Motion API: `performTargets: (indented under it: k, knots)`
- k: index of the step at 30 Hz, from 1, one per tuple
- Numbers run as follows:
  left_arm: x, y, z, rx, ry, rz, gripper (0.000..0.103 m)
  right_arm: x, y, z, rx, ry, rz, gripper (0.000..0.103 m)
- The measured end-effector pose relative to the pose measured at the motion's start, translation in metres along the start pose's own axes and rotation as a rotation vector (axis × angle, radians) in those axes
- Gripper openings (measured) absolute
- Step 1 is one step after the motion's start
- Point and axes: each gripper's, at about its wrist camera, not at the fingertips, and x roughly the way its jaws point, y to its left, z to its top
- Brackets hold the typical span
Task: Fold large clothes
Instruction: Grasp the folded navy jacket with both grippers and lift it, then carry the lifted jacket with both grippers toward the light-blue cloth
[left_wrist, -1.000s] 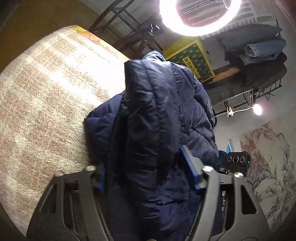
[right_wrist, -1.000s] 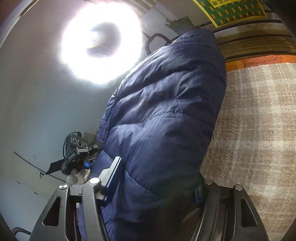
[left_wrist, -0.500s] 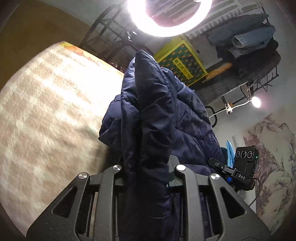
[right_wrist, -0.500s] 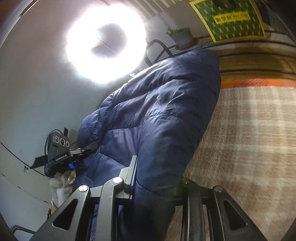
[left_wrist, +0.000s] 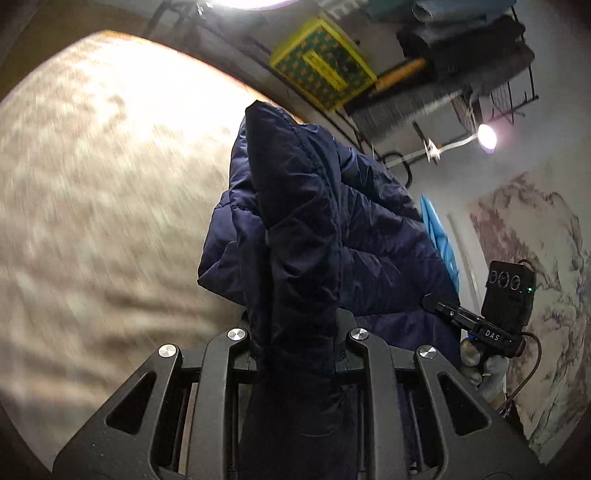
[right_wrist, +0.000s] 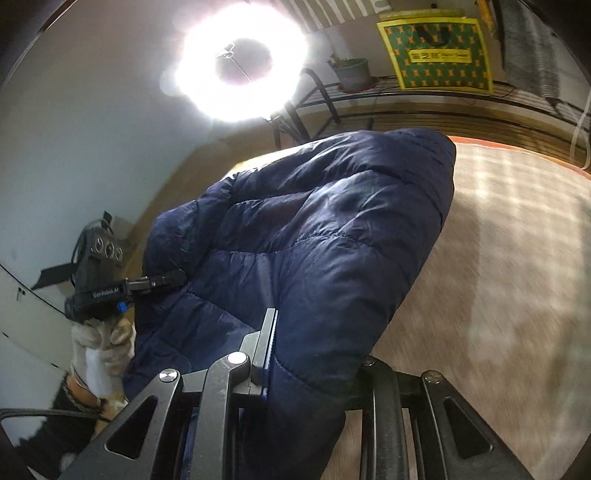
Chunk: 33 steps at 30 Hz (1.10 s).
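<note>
The work surface is a beige plaid rug (left_wrist: 110, 221) lit from the far end by a ring light (right_wrist: 240, 62), and every position below is referenced to that rug. Nearest each camera, a gripper is clamped on the navy puffer jacket (right_wrist: 314, 251). The left gripper (left_wrist: 295, 350) has its jaws pressed onto a thick gathered fold of quilted fabric, which fills the gap between them. The right gripper (right_wrist: 314, 369) pinches a second bunched edge of the same garment; its blue-lined pad bears against the fabric on one side, while the other pad is buried under the padding. The jacket is therefore carried clear above the rug, not lying on it. The jacket's long axis runs forward from each tool, away from the cameras and toward the rug's far orange border (right_wrist: 517, 151). In the left wrist view the rug lies to the left of the hanging fabric; in the right wrist view it lies to the right. The garment thus hangs as a span between the two tools, which sit side by side. Each tool appears at the edge of the other's view, held in a gloved hand (right_wrist: 103, 339). Neither hand is clearly nearer the rug. The coming move likely depends on lowering both held edges together so that the long axis lands flat along the rug. Beyond the rug stand a metal rack (right_wrist: 406, 96) and a yellow-green bag (right_wrist: 436, 51).
</note>
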Motion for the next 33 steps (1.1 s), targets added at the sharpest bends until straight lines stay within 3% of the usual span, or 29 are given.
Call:
performTargets:
  k: [9,15,21,33]
  knots:
    - [-0.001,-0.088,-0.072,0.136,0.083,0.111,0.020,-0.073,0.003,-0.079,-0.022,-0.002,-0.086,0.022]
    - [0.000,-0.147,-0.099,0.209,0.081,0.117,0.019,-0.131,0.001,-0.111,-0.045,-0.055,-0.140,0.022]
    - [0.012,-0.216,-0.123,0.324,0.066,0.137,0.019,-0.171,0.002,-0.123,-0.062,-0.101,-0.191,0.022]
    - [0.045,-0.318,-0.145,0.496,0.029,0.131,0.019,-0.253,-0.023,-0.142,-0.080,-0.170,-0.299,0.022]
